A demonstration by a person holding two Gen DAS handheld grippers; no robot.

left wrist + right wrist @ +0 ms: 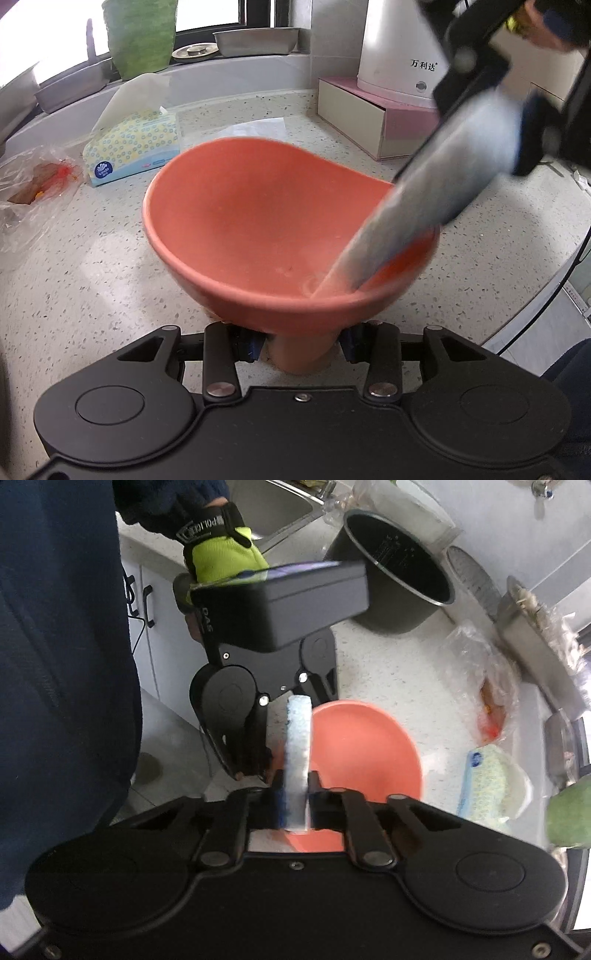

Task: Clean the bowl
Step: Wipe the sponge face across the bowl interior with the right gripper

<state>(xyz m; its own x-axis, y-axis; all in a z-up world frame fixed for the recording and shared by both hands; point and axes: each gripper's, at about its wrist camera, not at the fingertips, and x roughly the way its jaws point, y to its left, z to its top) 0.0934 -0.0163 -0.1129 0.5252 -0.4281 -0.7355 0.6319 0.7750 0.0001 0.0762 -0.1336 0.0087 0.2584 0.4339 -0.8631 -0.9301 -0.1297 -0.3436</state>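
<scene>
A salmon-red bowl (258,221) is held tilted above the speckled counter, its inside facing the camera. My left gripper (301,349) is shut on the bowl's foot. My right gripper (295,801) is shut on a pale blue sponge (297,753), which stands edge-on between its fingers. In the left wrist view the sponge (424,206) is motion-blurred and reaches down into the bowl's lower right side. The right wrist view shows the bowl (364,753) just beyond the sponge and the left gripper (255,768) at its left rim.
A tissue pack (133,147), a clear plastic bag (33,192), a pink-and-cream box (373,118) with a white appliance (399,55) on it, and metal trays (255,40) stand behind. A black cooker pot (399,579) and the sink (273,506) show in the right view.
</scene>
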